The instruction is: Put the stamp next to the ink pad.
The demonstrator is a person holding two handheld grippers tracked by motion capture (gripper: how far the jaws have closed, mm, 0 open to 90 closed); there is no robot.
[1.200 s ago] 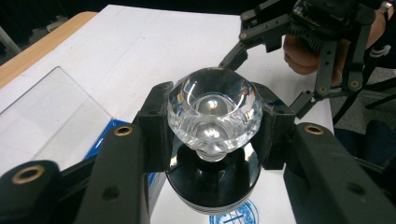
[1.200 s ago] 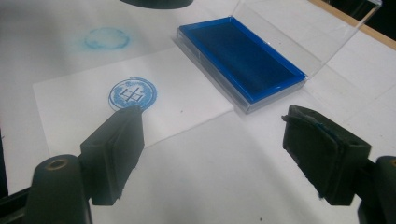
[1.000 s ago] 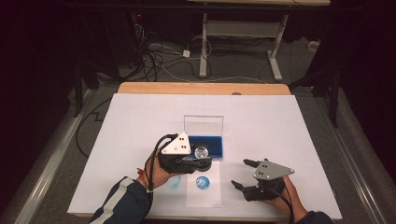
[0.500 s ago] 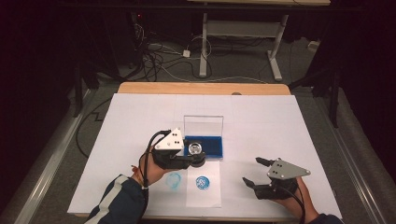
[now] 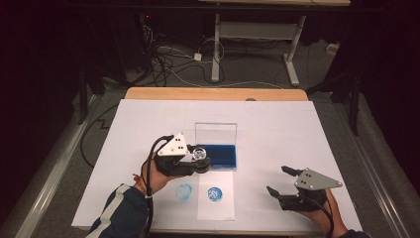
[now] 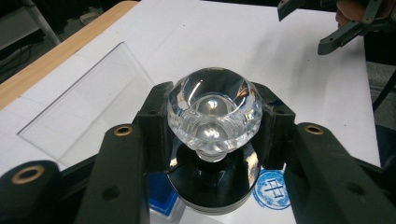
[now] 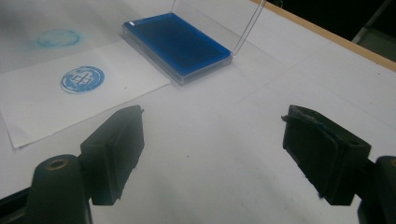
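Surface: white sheet (image 5: 277, 129) covering a wooden table (image 5: 213, 93), with dark floor and cables beyond.
Left gripper (image 5: 194, 161): pinching a stamp (image 6: 214, 116) by its clear faceted knob, one jaw pressed on each side; the stamp's black round base hangs below the knob.
Stamp place: held above the near left corner of the blue ink pad (image 5: 218, 156); whether it touches the pad cannot be told.
Ink pad: open, its clear lid (image 5: 215, 134) standing upright at the far edge.
Paper slip (image 5: 215, 196): just in front of the pad, bearing a round blue print (image 5: 214, 193); a fainter blue ring (image 5: 184, 192) lies on the sheet beside it.
Right gripper (image 5: 281, 182): jaws spread wide, nothing between them, well apart from the pad, over bare sheet.
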